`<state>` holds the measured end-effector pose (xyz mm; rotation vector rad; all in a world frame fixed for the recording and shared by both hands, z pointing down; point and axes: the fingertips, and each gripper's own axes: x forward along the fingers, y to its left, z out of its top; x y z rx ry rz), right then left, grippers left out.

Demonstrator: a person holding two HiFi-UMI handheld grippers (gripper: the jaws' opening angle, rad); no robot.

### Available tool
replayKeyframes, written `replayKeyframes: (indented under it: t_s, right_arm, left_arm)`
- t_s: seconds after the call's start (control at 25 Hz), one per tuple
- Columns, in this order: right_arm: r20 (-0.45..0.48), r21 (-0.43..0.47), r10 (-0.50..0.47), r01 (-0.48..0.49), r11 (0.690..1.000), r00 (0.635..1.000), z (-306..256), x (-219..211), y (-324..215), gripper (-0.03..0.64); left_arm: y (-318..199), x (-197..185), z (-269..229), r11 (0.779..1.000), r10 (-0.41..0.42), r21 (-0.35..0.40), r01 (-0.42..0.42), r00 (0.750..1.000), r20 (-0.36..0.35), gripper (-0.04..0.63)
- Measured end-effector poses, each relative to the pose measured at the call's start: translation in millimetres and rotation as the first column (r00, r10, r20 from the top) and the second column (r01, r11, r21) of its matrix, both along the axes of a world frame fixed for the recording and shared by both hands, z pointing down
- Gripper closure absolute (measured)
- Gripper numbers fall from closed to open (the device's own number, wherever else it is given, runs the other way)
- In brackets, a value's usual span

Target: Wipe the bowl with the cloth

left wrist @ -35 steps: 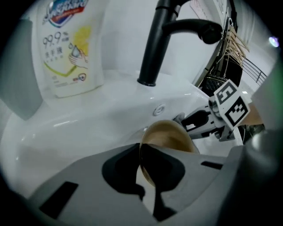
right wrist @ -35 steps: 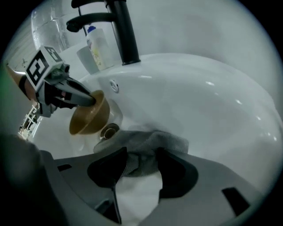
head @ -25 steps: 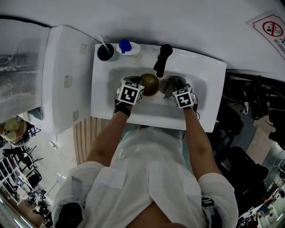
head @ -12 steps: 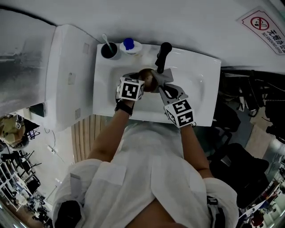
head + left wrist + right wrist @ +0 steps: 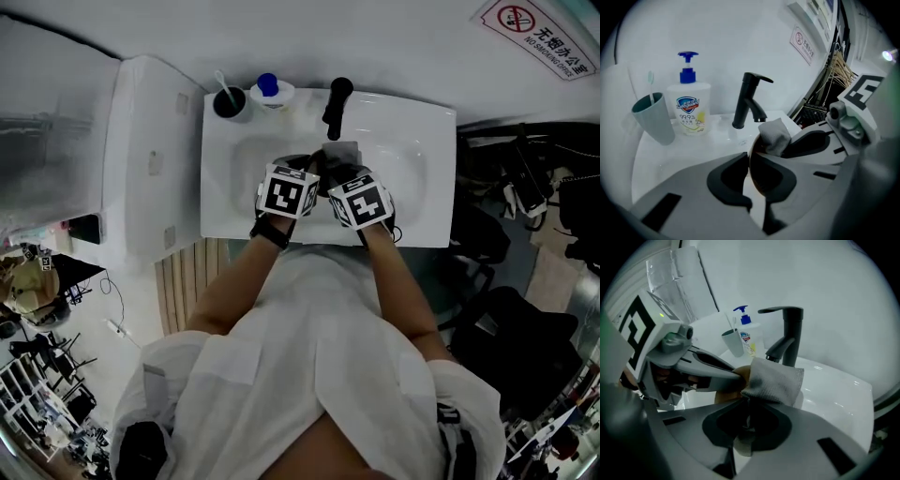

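My left gripper (image 5: 298, 178) grips the brown bowl (image 5: 761, 180) by its rim above the sink basin. Its jaws are opening slightly, with the rim still pressed between them. The bowl stands on edge, mostly hidden in the head view under the two marker cubes. My right gripper (image 5: 336, 174) is shut on a folded grey cloth (image 5: 774, 380). The cloth sticks out past the fingertips and lies against the bowl's (image 5: 725, 393) edge and inside. In the left gripper view the cloth (image 5: 774, 136) rests on the bowl's upper rim. The two grippers meet side by side.
A black faucet (image 5: 336, 105) stands behind the white sink (image 5: 422, 187). At the back left of the sink are a dark cup (image 5: 226, 101) with a toothbrush and a soap pump bottle (image 5: 269, 91). A white cabinet (image 5: 150, 159) adjoins the sink's left side.
My right gripper has swung left with the cloth, from the right of the basin to the bowl. The left gripper and bowl have shifted slightly toward the basin's front.
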<state>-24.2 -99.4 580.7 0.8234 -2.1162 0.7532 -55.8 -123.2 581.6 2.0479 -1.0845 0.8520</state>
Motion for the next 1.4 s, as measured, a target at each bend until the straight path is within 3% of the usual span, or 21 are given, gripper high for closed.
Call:
replayKeyframes:
  t_s: [0.2, 0.28, 0.48, 0.68, 0.76, 1.04, 1.2, 1.4]
  right_arm:
    - [-0.113, 0.025, 0.020, -0.017, 1.000, 0.993, 5, 16, 7, 0.572]
    - [-0.116, 0.051, 0.023, -0.017, 0.999, 0.993, 4, 18, 8, 0.572]
    - [0.034, 0.083, -0.060, 0.057, 0.995, 0.998, -12, -1, 13, 0.574]
    - [0.210, -0.021, -0.161, 0.169, 0.985, 0.964, -26, -13, 41, 0.575]
    - [0.234, -0.055, -0.184, 0.202, 0.978, 0.955, -29, -9, 51, 0.575]
    - [0.087, -0.030, -0.082, 0.085, 0.996, 0.993, -27, 41, 39, 0.575]
    - [0.003, 0.049, 0.004, -0.005, 0.999, 1.000, -30, 69, 21, 0.575]
    - [-0.079, 0.183, 0.036, -0.021, 0.983, 0.996, -39, 74, 4, 0.575]
  left_arm:
    - [18, 22, -13, 0.997, 0.074, 0.015, -0.074, 0.997, -0.014, 0.558]
    - [20, 27, -18, 0.996, 0.084, 0.020, -0.084, 0.996, -0.026, 0.552]
    - [18, 28, -20, 0.997, 0.075, 0.024, -0.074, 0.997, -0.033, 0.555]
    - [11, 15, -19, 0.999, 0.034, 0.027, -0.034, 0.999, -0.027, 0.565]
    - [7, 7, -20, 0.999, 0.015, 0.033, -0.014, 1.000, -0.027, 0.571]
    - [3, -9, -21, 0.999, -0.004, 0.035, 0.004, 1.000, -0.013, 0.569]
    - [5, -10, -20, 1.000, 0.004, 0.029, -0.004, 1.000, -0.005, 0.569]
    - [13, 2, -19, 0.998, 0.055, 0.041, -0.056, 0.998, 0.026, 0.569]
